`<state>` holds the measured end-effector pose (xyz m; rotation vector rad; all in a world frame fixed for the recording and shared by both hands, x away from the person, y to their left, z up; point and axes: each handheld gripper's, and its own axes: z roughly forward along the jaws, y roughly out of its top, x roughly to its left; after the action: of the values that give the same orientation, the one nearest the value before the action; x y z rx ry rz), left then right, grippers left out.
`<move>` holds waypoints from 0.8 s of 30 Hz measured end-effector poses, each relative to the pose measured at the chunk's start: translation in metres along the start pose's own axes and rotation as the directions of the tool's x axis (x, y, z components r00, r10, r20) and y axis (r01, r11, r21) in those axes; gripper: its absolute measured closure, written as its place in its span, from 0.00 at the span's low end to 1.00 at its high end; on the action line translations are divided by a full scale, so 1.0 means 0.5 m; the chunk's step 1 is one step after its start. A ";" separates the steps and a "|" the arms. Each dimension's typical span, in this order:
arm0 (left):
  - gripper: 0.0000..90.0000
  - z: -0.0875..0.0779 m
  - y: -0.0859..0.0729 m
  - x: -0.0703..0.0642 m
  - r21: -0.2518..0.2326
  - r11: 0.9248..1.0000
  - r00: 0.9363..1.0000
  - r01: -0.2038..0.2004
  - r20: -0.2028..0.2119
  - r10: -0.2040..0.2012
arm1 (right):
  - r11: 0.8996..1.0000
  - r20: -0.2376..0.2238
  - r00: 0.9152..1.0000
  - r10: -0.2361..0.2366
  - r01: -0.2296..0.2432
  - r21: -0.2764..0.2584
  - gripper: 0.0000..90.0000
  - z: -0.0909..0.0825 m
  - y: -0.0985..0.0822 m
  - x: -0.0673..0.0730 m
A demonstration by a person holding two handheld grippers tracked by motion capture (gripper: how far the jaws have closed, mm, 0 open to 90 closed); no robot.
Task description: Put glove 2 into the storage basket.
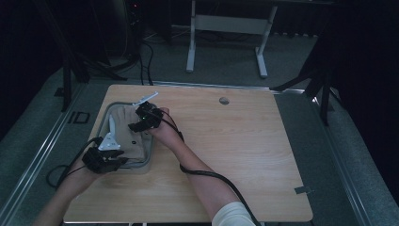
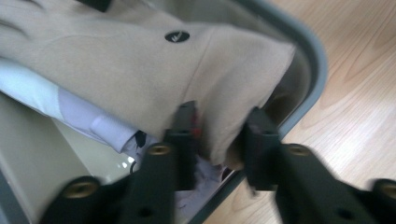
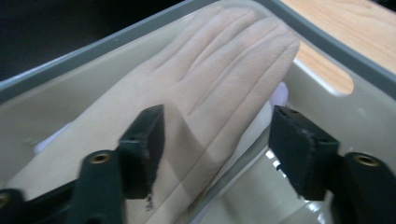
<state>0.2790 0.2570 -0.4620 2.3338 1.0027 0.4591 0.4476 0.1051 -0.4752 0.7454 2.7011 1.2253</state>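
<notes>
Gloves: 1 beige glove (image 3: 196, 107) | tray (image 1: 106, 117): 1 | left gripper (image 2: 217, 135) spread around cuff | right gripper (image 3: 217, 140) spread

The high view looks forward and down from above the person's side of the worktop (image 1: 226, 155), taking in the whole wooden top, the floor beyond and a grey tray (image 1: 149, 157) at the left. The left gripper view rides close along the left claw (image 2: 219, 140), facing the cuff end of a beige glove (image 2: 140, 70) and the tray's rim (image 2: 317, 60). The right gripper view sits just as near behind the right claw (image 3: 217, 149), facing the glove's (image 3: 210, 79) fingers. All three views share the glove and tray; both gripper views also catch a strip of the worktop.
</notes>
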 end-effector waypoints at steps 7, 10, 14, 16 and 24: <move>0.45 -0.050 0.013 -0.015 -0.097 0.993 0.997 0.064 -0.033 -0.068 | 0.998 -0.075 0.997 -0.011 0.006 -0.066 0.19 -0.069 -0.018 0.002; 0.36 -0.057 0.024 -0.022 -0.126 0.989 0.996 0.082 -0.026 -0.086 | 0.997 -0.067 0.997 -0.025 0.019 -0.079 0.17 -0.088 -0.026 0.006; 0.23 -0.041 0.038 -0.040 -0.172 0.977 0.991 0.126 0.056 -0.118 | 0.995 -0.066 0.997 -0.046 0.040 -0.091 0.16 -0.104 -0.039 0.010; 0.18 -0.032 0.041 -0.048 -0.172 0.978 0.991 0.121 0.073 -0.110 | 0.994 -0.056 0.996 -0.067 0.062 -0.093 0.16 -0.116 -0.050 0.010; 0.16 0.006 0.067 -0.104 -0.262 0.961 0.988 0.094 0.141 -0.058 | 0.994 -0.046 0.996 -0.077 0.073 -0.085 0.16 -0.158 -0.097 -0.007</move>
<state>0.2644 0.1984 -0.4488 2.0483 0.9039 0.3790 0.4104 0.0223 -0.4575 0.6057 2.6706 1.3455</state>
